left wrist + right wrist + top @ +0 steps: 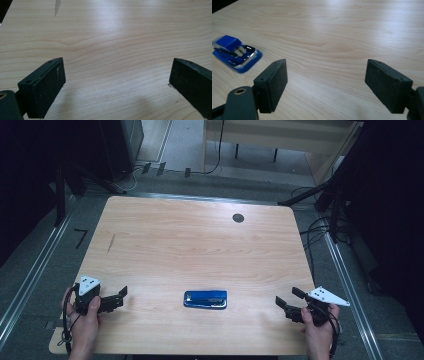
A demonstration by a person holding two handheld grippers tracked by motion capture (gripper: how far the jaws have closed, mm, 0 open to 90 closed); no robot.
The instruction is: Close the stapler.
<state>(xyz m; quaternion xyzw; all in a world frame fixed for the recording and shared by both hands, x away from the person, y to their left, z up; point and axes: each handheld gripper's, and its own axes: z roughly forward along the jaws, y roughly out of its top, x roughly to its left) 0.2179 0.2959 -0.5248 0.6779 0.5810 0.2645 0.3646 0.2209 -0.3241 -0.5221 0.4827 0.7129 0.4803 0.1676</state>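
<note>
Stapler (205,299), blue, lies flat near table (190,235) front edge, midway between grippers. Left gripper (121,296) and right gripper (287,299) both gape, empty. Risk: glancing pinch on low, slick body skids it off front edge.

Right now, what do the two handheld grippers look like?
Both the left gripper and the right gripper are black, each with two flat rectangular jaws, a grey three-cornered plate with small dark dots on top, and a black cable trailing by the wrist. No sleeves visible.
</note>
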